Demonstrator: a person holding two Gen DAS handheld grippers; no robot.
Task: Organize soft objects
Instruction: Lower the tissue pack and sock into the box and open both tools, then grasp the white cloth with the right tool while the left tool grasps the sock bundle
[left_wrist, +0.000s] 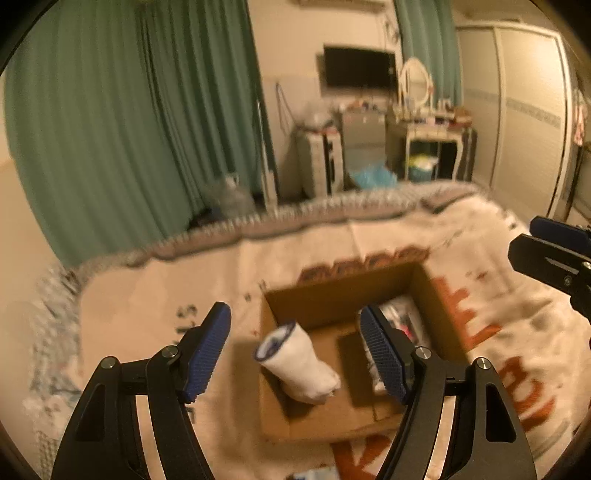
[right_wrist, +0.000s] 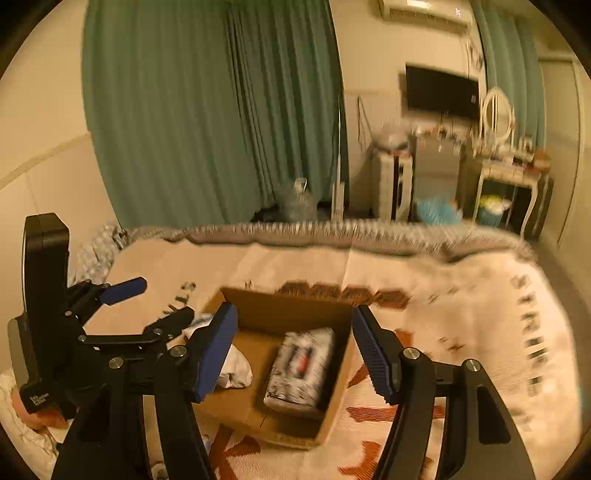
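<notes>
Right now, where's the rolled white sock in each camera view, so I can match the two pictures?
Left wrist view: the rolled white sock lies in the cardboard box, lower centre, between the open fingers.
Right wrist view: the sock shows at the box's left side, partly hidden behind the near left finger.
Shared landmark: the wall television.

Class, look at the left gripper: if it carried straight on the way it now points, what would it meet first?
Most likely the rolled white sock standing in the cardboard box. It sits between the open jaws of the left gripper, just ahead. The picture is blurred, so depth is uncertain.
</notes>
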